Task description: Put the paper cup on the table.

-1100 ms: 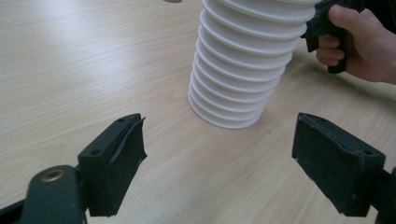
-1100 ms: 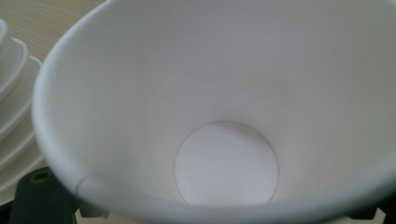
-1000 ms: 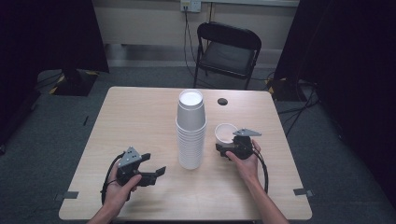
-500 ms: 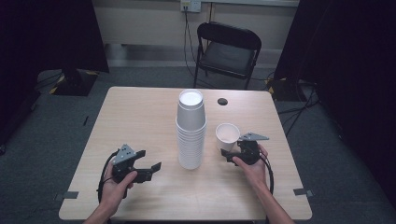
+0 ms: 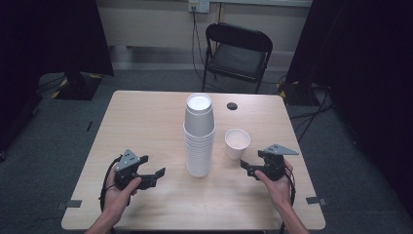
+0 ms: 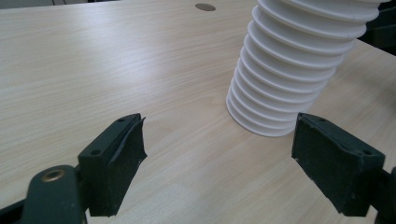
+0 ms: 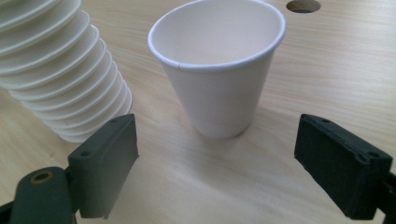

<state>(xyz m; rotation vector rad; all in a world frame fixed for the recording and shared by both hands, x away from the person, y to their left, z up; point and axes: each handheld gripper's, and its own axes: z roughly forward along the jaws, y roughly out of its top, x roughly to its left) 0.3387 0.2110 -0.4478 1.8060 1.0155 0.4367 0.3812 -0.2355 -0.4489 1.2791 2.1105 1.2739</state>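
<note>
Near edge: left gripper (image 5: pixel 157 174) low over tabletop (image 5: pixel 146 122), jaws wide apart, empty, aimed at stack (image 5: pixel 198 136) base. Right gripper (image 5: pixel 246 167) jaws wide apart, empty, facing cup (image 5: pixel 237 143), upright just right of stack, apart from it. Judgement: next cup comes off best with stack steadied low, top rim gripped lightly, lifted straight. Beyond: chair (image 5: pixel 237 53).

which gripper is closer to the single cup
Right. The right gripper sits open just in front of the cup; the left gripper is beyond the stack.
</note>
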